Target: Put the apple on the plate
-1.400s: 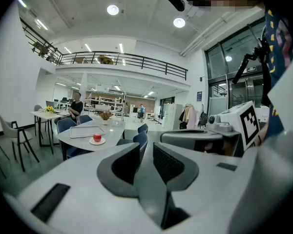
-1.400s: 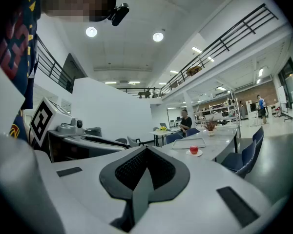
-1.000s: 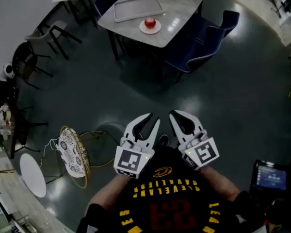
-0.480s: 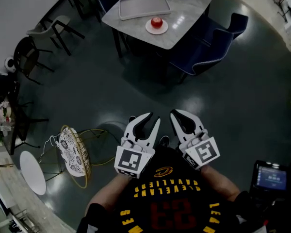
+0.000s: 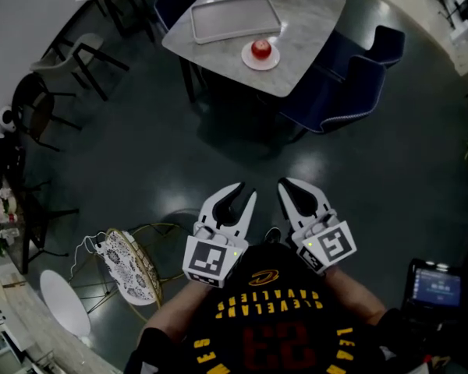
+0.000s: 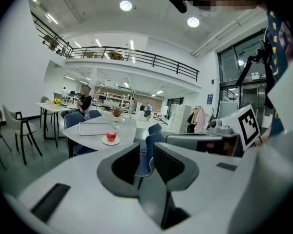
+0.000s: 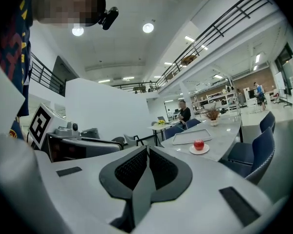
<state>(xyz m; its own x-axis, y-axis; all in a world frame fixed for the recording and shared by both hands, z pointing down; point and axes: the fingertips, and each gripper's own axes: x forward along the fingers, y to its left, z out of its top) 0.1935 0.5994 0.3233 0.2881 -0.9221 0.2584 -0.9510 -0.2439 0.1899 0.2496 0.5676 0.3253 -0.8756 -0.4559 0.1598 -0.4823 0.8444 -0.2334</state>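
Note:
A red apple sits on a small white plate near the front edge of a grey table, far ahead of me. The left gripper view shows the apple small in the distance, and so does the right gripper view. My left gripper is held close to my chest, open, with an empty gap between its jaws. Beside it my right gripper has its pads together on nothing. Both point toward the table.
A grey tray lies on the table behind the plate. Blue chairs stand at the table's right side, black chairs at the left. A round wicker stand and a white disc are on the floor at lower left. A person sits at a far table.
The table with the apple has come nearer and slid lower in the head view as I walk toward it. The wicker stand has dropped back. Both grippers keep their pose.

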